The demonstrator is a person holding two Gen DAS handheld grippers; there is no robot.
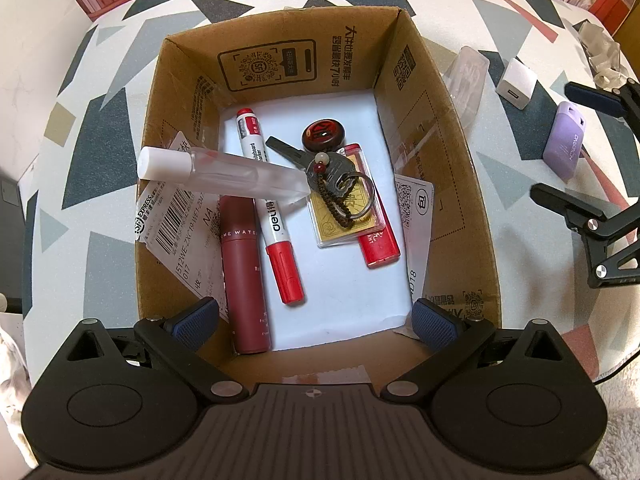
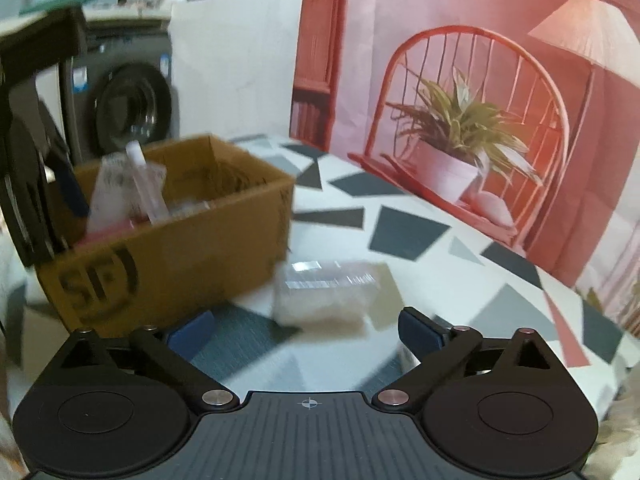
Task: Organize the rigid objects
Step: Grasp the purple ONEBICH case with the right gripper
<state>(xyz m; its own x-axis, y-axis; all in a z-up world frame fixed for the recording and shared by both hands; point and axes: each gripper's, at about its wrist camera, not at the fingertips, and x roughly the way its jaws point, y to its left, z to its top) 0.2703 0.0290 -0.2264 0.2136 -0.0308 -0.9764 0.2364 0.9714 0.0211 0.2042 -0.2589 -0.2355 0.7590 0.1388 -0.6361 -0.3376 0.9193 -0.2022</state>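
An open cardboard box [image 1: 436, 160] holds a clear bottle with a white cap [image 1: 224, 172], a red whiteboard marker [image 1: 268, 208], a dark red tube [image 1: 244, 272], a key on a beaded ring [image 1: 320, 168] and a clear card case [image 1: 348, 220]. My left gripper [image 1: 316, 320] hangs open over the box's near end, holding nothing. On the tablecloth to the right lie a clear plastic case [image 1: 468, 76], a white charger cube [image 1: 516, 84] and a purple box [image 1: 576, 136]. My right gripper [image 2: 306, 330] is open and empty, with the blurred clear case [image 2: 328, 292] just beyond its fingertips, beside the box [image 2: 160, 264].
The tablecloth [image 1: 520, 280] carries a pattern of grey, dark and pink shapes. A printed backdrop with a red chair and plant [image 2: 460, 132] stands behind the table. A washing machine [image 2: 132, 108] sits far left. Crumpled clear plastic [image 1: 604, 48] lies at the far right.
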